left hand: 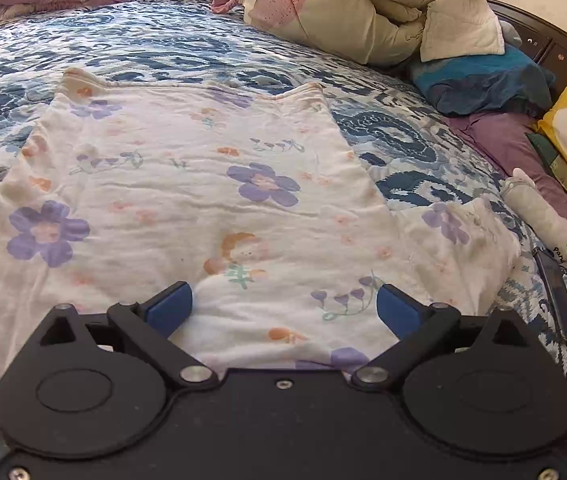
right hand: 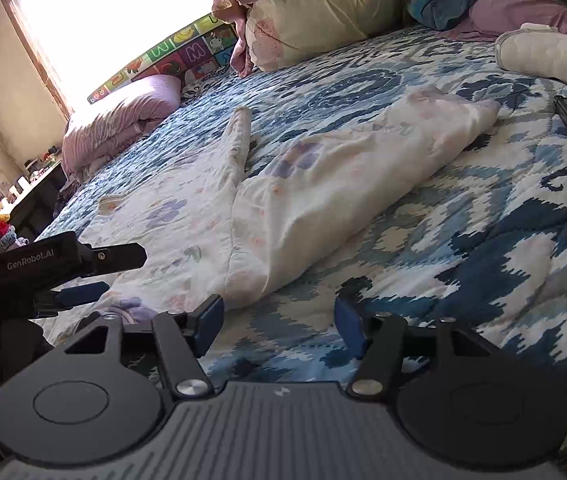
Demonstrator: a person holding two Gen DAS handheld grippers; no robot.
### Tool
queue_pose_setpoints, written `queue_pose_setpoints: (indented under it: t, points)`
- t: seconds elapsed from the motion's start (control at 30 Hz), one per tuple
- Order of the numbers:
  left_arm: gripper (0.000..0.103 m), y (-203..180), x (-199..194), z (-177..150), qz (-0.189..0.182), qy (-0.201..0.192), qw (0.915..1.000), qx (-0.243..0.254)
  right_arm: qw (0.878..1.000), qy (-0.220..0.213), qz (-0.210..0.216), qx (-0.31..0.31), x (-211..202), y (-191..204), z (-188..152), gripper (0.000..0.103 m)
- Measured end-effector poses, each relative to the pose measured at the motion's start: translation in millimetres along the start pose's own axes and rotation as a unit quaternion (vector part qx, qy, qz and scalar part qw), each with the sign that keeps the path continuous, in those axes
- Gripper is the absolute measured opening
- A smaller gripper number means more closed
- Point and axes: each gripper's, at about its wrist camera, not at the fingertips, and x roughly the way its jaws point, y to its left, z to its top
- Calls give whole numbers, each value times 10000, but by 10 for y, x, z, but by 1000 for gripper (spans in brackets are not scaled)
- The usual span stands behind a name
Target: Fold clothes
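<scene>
floral garment [left hand: 187, 184] spread flat on blue patterned quilt [left hand: 171, 44], right sleeve [right hand: 347, 176] bunched. left gripper [left hand: 283, 308] jaws wide apart above hem, empty; right gripper [right hand: 279, 324] apart, empty. risk: pinching quilt with cloth, dragging whole garment askew.

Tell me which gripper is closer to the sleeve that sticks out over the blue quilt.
Right. The right gripper hovers open just short of the sleeve, over the quilt. The left gripper is open over the garment's body, with the sleeve off to its side.
</scene>
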Motion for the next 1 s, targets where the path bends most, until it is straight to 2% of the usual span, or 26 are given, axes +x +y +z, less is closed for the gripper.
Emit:
queue_pose_setpoints:
  t: [0.03, 0.13, 0.27, 0.57, 0.8, 0.93, 1.0]
  points:
    - [100, -30, 20, -8, 83, 22, 9999, 123, 9998, -47, 112, 156, 0, -21, -3, 77]
    - [103, -143, 69, -48, 358, 147, 9978, 543, 9968, -185, 396, 666, 11, -103, -7, 89]
    - [103, -258, 158, -113, 667, 269, 9920, 1035, 9925, -280, 614, 1015, 80, -149, 46, 97]
    - [103, -318, 206, -147, 868, 232, 9898, 1106, 9966, -345, 517, 539, 206, -42, 84, 100]
    - [103, -307, 154, -172, 812, 46, 9904, 1118, 9960, -160, 671, 573, 216, -102, 169, 102]
    - [102, -277, 13, -155, 701, -177, 9916, 1072, 9942, -286, 644, 816, 187, -148, 190, 93]
    - [100, -243, -40, -100, 646, -270, 9938, 865, 9942, -349, 586, 837, 177, -149, 190, 90]
